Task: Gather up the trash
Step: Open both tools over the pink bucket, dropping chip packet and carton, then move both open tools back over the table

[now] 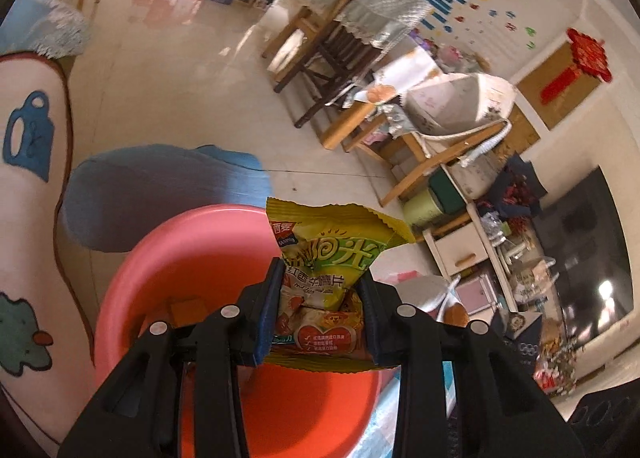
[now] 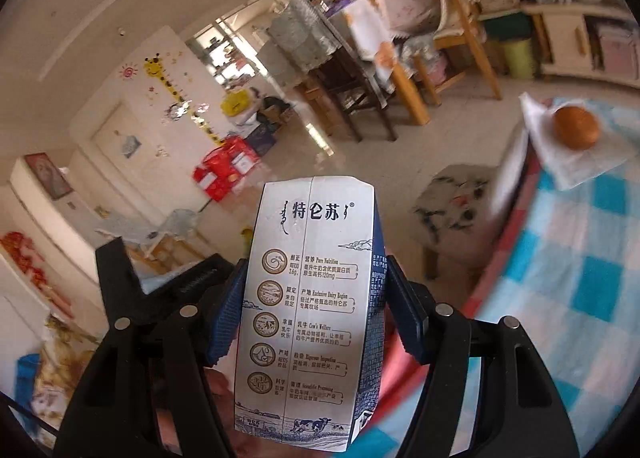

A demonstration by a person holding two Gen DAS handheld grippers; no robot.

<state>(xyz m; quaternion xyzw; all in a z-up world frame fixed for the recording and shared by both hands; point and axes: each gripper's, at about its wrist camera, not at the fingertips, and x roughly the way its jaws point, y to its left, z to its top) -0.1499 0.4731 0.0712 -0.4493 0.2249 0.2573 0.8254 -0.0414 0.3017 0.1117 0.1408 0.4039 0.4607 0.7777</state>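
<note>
The left claw (image 1: 320, 298) is clamped on a crinkly yellow-green snack packet (image 1: 328, 258), its blue ribbed pads pressing the glossy foil from both sides so that the packet bulges between them. The packet's serrated top edge stands up above the fingertips, and its lower edge sticks out below the pads. Right beneath it sits a round, smooth pink plastic basin (image 1: 200, 250), its inside glowing orange-red; a small orange scrap lies in it by the left finger. Beside the basin is a rounded grey-blue stool (image 1: 160, 194), and at the far left a cream cloth with cartoon prints.

The right claw (image 2: 316, 298) holds a tall, flat-sided white and dark blue milk carton (image 2: 312, 298), upright along the fingers. The jaws stand fairly wide, and both textured blue pads lie against the carton's narrow sides. The carton's top seam is pressed flat and slightly bent. To the right is a surface covered by a blue and white checked cloth (image 2: 580, 258) with a pink edge; a round brown bun (image 2: 576, 128) rests there on a white napkin (image 2: 568, 162). A padded stool with a patterned cover (image 2: 452, 206) stands on the pale tiled floor just beside that surface.
</note>
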